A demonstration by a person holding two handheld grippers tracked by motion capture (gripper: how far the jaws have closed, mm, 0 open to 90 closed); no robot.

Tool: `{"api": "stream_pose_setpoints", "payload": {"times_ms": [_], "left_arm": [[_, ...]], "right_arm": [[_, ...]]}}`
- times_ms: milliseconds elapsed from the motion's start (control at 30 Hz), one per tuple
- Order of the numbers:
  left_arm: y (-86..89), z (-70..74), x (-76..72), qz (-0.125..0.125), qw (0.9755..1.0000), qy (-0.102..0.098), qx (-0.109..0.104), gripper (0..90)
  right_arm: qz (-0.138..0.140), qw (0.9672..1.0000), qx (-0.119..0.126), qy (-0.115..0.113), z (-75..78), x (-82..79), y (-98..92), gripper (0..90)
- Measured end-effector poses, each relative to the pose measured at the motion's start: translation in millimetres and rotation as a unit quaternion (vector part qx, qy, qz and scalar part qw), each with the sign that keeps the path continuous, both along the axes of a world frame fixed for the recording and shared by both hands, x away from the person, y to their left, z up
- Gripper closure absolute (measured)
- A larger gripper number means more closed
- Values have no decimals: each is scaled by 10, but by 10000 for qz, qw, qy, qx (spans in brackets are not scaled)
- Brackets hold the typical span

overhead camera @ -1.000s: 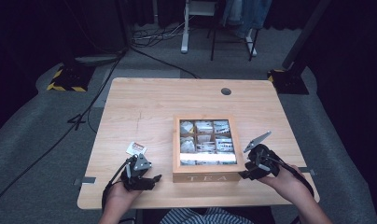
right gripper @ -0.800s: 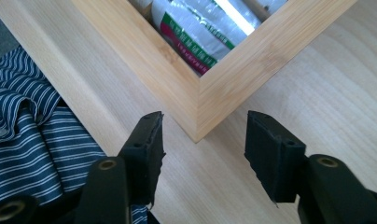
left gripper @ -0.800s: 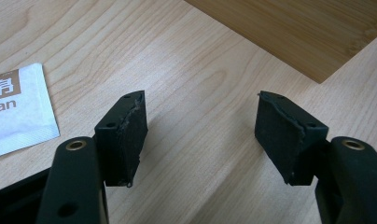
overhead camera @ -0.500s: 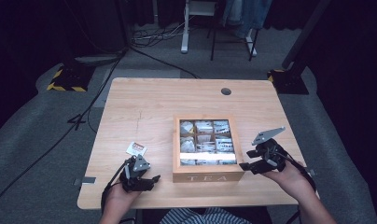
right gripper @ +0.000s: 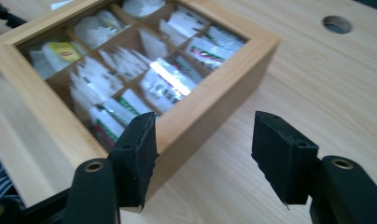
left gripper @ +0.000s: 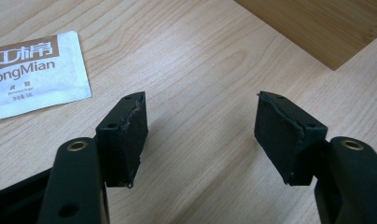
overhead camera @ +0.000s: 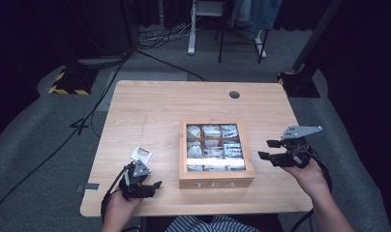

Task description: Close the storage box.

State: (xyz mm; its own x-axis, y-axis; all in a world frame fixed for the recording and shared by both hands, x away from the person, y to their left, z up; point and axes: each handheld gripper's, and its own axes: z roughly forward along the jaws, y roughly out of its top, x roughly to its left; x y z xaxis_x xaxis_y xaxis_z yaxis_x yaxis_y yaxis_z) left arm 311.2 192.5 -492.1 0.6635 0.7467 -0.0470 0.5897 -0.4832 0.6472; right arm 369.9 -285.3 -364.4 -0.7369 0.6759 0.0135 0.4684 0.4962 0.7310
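Note:
A wooden tea box [overhead camera: 217, 183] with a clear lid and "TEA" on its front stands at the table's middle, its compartments holding tea bags. A white sachet [overhead camera: 141, 154] lies flat to its left. My left gripper [overhead camera: 154, 187] rests low near the front edge, open and empty, with the sachet [left gripper: 32, 70] ahead on the left and a box corner [left gripper: 326, 28] ahead on the right. My right gripper [overhead camera: 264, 149] hovers right of the box, apart from it. Its jaws have just been opening and nothing is between them [right gripper: 203, 149]; the box wall [right gripper: 214, 98] is just beyond.
A round cable hole [overhead camera: 234, 94] sits near the table's far right edge. Bare wood lies behind and on both sides of the box. Beyond the table are grey floor, cables, furniture legs and a yellow-black striped base [overhead camera: 67, 82].
My right gripper has pulled away from the box's right edge, moving right and upward, and its jaws stand wider. The left gripper, box and sachet have not moved.

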Motion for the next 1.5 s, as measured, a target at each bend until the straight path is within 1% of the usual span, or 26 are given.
{"api": "stream_pose_setpoints", "payload": {"times_ms": [133,200,267,300,333,533,567,667,733,767,867,900,1000,1067,1100,1133,1167,1267,1400,1500], "left_arm": [[18,1,16,19,10000,20,-8,354],[25,-2,22,30,10000,0,-19,355],[32,-1,24,50,10000,4,-23,357],[41,8,28,37,10000,12,22,357],[43,6,30,67,10000,-2,-9,358],[64,12,36,109,9999,17,-32,361],[67,8,36,111,9999,-1,-22,362],[78,3,31,143,9999,12,-27,362],[90,5,30,145,9999,-4,-3,363],[96,6,29,146,9999,10,-3,363],[104,5,30,173,9998,-24,9,364],[106,6,31,174,9998,-3,13,364],[99,-5,36,189,9998,-1,-12,364],[98,-6,44,166,9999,-7,19,364],[92,-7,44,195,9998,2,4,364],[90,-10,49,172,9998,7,-20,365],[91,-7,54,150,9999,14,6,364],[81,-15,61,144,9999,16,-6,364],[73,-16,67,145,9999,6,11,365],[66,-17,76,144,9999,12,3,364]], "right_arm": [[-234,9996,75,-106,-19,65,-169,399],[-364,9992,92,-170,-43,101,-253,398],[-475,9986,119,-196,-78,143,-338,399],[-555,9982,149,-186,-100,162,-375,399],[-630,9977,173,-184,-122,180,-410,398],[-815,9958,215,-349,-271,275,-588,396],[-819,9956,249,-370,-297,290,-613,395],[-864,9950,243,-439,-386,335,-680,393],[-841,9950,254,-467,-445,361,-710,389],[-818,9954,251,-431,-480,377,-723,389],[-778,9961,155,-391,-595,420,-749,388],[-772,9961,144,-390,-633,430,-759,388],[-794,9959,142,-421,-744,453,-787,387],[-823,9955,100,-462,-813,463,-801,386],[-848,9952,78,-476,-845,467,-809,385],[-862,9950,83,-495,-876,470,-817,385],[-882,9948,77,-501,-905,473,-827,385],[-960,9940,101,-515,-976,475,-847,385],[-1056,9929,69,-543,-1050,466,-847,382],[-1059,9928,60,-559,-1086,449,-834,385]]}}
